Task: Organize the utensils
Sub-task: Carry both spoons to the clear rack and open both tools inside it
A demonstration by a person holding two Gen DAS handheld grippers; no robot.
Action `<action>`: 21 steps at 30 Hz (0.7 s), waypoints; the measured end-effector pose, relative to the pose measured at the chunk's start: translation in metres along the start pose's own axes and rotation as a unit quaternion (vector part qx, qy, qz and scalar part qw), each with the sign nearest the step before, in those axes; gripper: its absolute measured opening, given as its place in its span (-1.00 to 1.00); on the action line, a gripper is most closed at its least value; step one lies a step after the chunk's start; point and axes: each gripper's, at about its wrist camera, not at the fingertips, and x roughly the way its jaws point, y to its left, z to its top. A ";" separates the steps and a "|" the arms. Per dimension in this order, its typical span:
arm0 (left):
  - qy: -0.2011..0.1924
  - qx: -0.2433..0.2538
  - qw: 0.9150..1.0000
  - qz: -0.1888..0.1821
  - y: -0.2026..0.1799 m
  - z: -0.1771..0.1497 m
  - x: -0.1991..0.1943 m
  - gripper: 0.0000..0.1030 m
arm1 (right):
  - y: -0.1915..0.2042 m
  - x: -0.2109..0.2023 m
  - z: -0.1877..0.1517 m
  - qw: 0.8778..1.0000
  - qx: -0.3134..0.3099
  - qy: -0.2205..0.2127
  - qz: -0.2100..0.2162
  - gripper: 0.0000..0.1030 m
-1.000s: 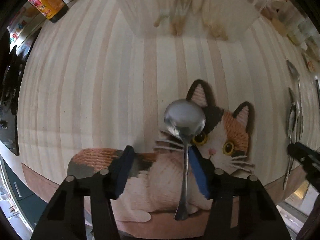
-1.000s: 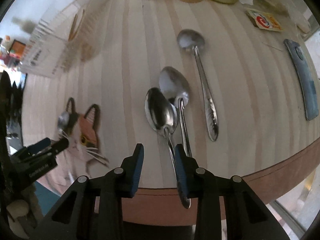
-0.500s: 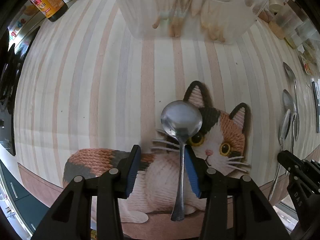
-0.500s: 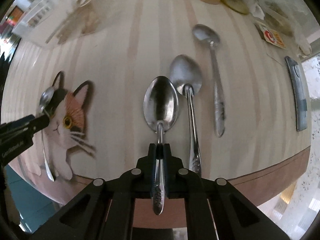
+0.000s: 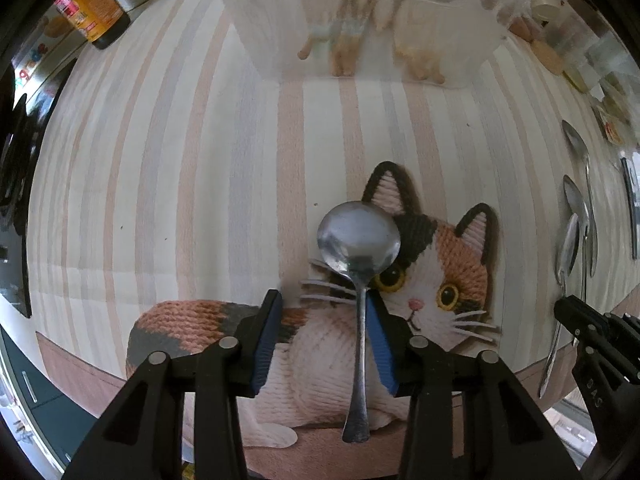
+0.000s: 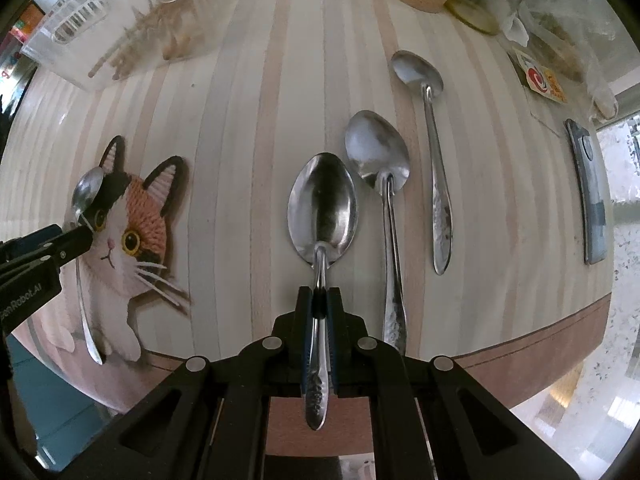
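The right gripper [image 6: 319, 308] was found clamped on the oval steel spoon [image 6: 322, 204] at frame centre, the left gripper [image 5: 322, 334] spread around the round-bowled spoon [image 5: 359, 236]; a level lift was judged advisable.

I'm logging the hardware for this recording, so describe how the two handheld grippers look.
Both are matte black angular frames with triangular cut-outs and round silver screw heads. The left gripper and right gripper each carry flat blue pads on the inner faces of the fingers. White lettering marks the left one's side. No cables or sleeves show.
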 end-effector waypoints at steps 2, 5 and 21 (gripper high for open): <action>0.000 0.010 1.000 0.004 -0.005 0.001 -0.002 -0.95 | 0.004 0.000 0.000 1.000 -0.002 -0.004 -0.006 -0.86; -0.001 0.018 1.000 0.011 -0.008 -0.001 -0.001 -0.95 | 0.008 0.000 -0.004 1.000 0.002 -0.014 -0.009 -0.87; -0.044 -0.005 0.999 -0.001 0.022 -0.009 -0.039 -0.96 | -0.011 -0.038 -0.005 0.995 0.056 -0.044 0.070 -1.00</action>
